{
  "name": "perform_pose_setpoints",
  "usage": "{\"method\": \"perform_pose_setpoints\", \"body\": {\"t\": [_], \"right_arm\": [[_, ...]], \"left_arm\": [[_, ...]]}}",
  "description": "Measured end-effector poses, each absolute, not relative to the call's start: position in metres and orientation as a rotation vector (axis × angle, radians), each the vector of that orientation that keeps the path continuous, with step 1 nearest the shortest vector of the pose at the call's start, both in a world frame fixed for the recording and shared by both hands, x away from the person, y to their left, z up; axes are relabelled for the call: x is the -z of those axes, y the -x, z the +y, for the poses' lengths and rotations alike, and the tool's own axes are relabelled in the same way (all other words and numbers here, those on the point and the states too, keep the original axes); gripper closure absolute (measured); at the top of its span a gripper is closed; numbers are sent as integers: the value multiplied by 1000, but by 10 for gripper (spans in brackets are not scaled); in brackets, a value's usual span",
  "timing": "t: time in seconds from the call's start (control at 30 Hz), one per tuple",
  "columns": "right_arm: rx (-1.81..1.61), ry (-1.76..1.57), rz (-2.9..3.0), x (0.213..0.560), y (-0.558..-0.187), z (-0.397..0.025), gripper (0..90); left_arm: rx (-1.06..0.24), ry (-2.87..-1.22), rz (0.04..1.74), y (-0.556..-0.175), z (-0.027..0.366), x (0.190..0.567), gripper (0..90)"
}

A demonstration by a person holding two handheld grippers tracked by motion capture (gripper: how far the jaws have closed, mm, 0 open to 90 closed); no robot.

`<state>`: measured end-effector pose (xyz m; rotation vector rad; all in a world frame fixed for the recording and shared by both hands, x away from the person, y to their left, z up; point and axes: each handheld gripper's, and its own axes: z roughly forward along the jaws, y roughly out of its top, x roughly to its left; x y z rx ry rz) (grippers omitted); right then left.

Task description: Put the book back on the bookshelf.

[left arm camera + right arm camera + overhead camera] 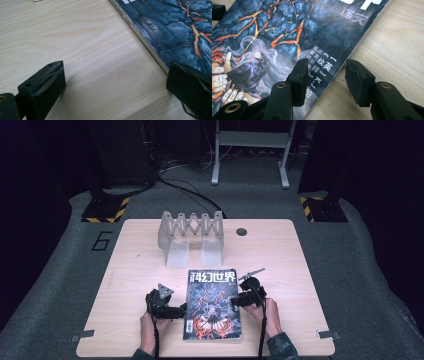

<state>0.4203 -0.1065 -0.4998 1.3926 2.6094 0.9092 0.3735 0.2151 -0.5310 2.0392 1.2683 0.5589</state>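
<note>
Two grippers are held at either side of a magazine (212, 304) that lies flat near the front of the wooden table (125, 270). The left gripper (113, 85) is spread wide, one jaw on bare wood and the other resting at the magazine's edge. The right gripper (325, 75) is partly parted, its jaws set astride the opposite edge, one over the cover and one over the table; nothing is clamped. A grey folding rack (191, 237) is seen behind the magazine, well apart from it.
</note>
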Motion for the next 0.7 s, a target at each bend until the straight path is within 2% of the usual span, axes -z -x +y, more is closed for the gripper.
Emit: {"method": "perform_pose_setpoints", "body": {"t": [0.2, 0.3, 0.7], "right_arm": [[-1038, -1429, 2601, 503, -421, -117, 569], [-1213, -1448, 2573, 500, -417, -124, 590], [-1312, -1384, 2512, 497, -420, -119, 572]], "left_arm": [[-559, -2041, 1265, -373, 215, 531, 25], [-559, -2036, 1266, -373, 215, 531, 27], [-559, -2037, 1262, -373, 215, 531, 32]]}}
